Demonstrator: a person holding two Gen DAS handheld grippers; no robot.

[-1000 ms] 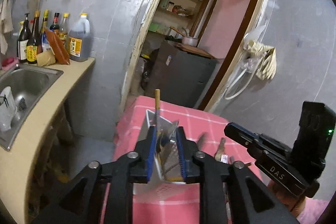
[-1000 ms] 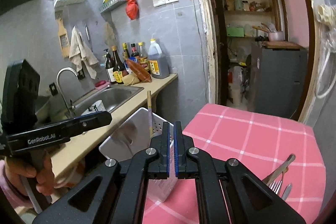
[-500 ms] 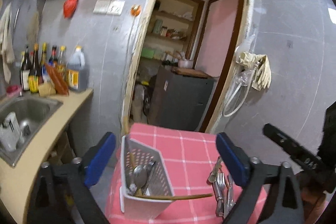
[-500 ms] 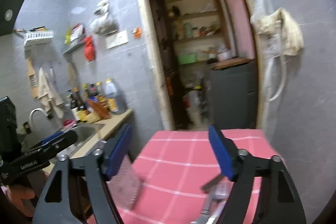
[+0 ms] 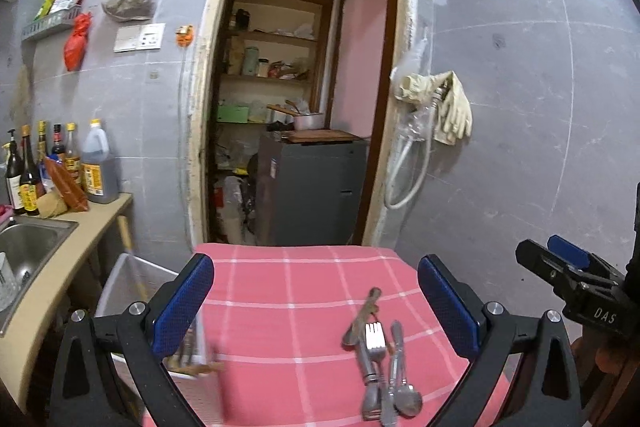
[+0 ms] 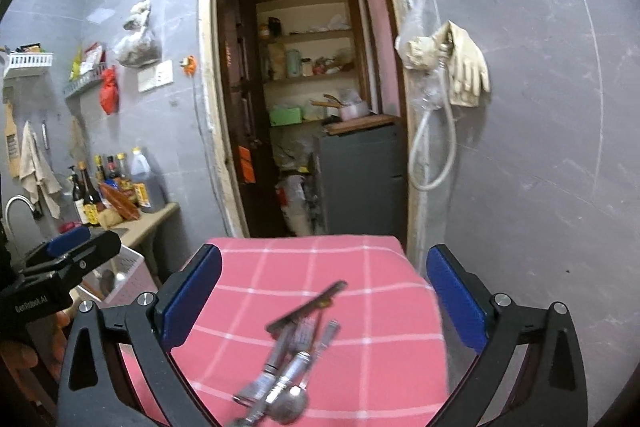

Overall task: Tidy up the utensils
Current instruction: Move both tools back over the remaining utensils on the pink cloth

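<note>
Two grippers, both spread wide and holding nothing, over a small table with a pink checked cloth (image 5: 304, 287) in a grey-tiled kitchen. Far left there's a steel sink (image 5: 28, 247) in a beige counter, with sauce bottles (image 5: 60, 167) lined up against the wall; their yellow labels are too small to read. Just left of the table sits the white utensil basket (image 5: 132, 283), partly behind the left gripper (image 5: 316, 303), so what's inside is blurred and I can't tell the pieces apart. The middle of the far wall is an open doorway to a pantry with shelves and a dark cabinet (image 5: 312, 187). The loose cutlery pile (image 5: 380, 355), a fork and spoons, lies on the near right of the cloth; it's smeared in the right wrist view. Rubber gloves (image 5: 448, 107) hang right of the door. The right gripper (image 6: 324, 303) body reads "DAS", the left one "GenRobot.AI".
</note>
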